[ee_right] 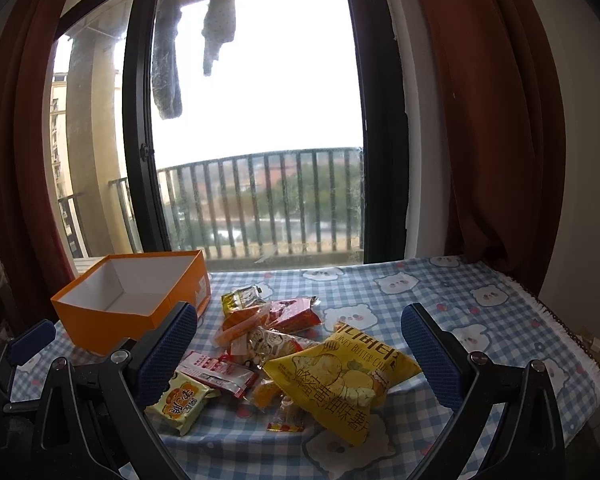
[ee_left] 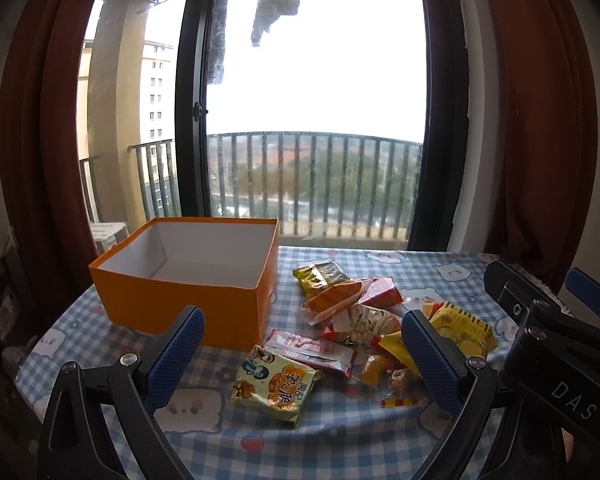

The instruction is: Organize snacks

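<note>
I hold both grippers above the near edge of the checked tablecloth [ee_right: 480,312]. My left gripper [ee_left: 304,364] and right gripper [ee_right: 300,356] both have jaws wide apart, gripping nothing. The snack pile [ee_left: 352,320] lies mid-table, just right of the empty orange box [ee_left: 188,300]; the yellow chip bag [ee_right: 340,376] lies nearest.

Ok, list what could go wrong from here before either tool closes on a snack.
1. The snacks lie overlapped: lifting the big yellow chip bag could drag the small candies beneath it toward the table edge.
2. The chip bag looks puffy; a hard pinch by the right tool might crush the chips.
3. The orange box is light card; the left tool could nudge it.
</note>
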`<state>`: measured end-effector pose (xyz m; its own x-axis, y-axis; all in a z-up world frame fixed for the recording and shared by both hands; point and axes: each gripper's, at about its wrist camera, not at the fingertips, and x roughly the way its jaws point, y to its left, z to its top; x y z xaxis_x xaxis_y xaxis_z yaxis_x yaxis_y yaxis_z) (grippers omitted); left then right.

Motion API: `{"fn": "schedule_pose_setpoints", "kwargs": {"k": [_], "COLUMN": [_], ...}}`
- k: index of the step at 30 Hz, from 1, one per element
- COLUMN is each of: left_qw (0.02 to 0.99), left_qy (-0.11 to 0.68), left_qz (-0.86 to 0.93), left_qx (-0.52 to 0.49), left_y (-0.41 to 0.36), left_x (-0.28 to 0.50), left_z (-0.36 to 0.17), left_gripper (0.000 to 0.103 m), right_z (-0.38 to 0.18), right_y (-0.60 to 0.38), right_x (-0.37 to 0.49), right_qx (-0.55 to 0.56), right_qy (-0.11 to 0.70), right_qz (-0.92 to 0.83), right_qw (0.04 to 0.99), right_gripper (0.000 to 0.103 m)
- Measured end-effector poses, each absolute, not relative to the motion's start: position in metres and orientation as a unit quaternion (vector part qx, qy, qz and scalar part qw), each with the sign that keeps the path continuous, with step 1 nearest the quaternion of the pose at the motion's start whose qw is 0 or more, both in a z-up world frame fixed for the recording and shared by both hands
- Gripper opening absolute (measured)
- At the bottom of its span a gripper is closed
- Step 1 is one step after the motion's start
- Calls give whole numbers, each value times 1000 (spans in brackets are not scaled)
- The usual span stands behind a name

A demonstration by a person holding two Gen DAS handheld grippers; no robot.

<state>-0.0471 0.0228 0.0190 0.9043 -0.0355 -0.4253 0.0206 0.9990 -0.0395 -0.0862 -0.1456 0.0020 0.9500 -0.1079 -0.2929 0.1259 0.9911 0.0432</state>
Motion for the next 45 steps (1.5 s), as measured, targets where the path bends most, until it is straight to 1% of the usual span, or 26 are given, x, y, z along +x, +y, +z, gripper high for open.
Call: {"fn": "schedule_pose_setpoints", "kwargs": {"k": [8, 15, 20, 34, 45], "left_qw": [973, 977, 974, 953, 934], "left_qy": [227, 213, 226, 303, 356], "left_qz": [-31, -28, -19, -15, -26], "left_qx": [-10, -7, -2, -8, -12], "left_y": [25, 22, 21, 36, 39], "left_x": [-16, 9, 22, 52, 61], "left_z": [12, 14, 1, -59, -96], "left_gripper": [99, 100, 100, 100, 100], "right_z": [-5, -5, -13, -70, -106], "right_y": [-145, -151, -152, -140, -132], "right_x": [-60, -31, -17, 25, 38], "right_qx": [31, 41, 36, 38, 31], "right_qy": [156, 149, 154, 221, 269], "right_qz": [-62, -44, -44, -26, -29], "right_qw": [985, 987, 986, 974, 962], "right_gripper": [103, 103, 103, 102, 102]}}
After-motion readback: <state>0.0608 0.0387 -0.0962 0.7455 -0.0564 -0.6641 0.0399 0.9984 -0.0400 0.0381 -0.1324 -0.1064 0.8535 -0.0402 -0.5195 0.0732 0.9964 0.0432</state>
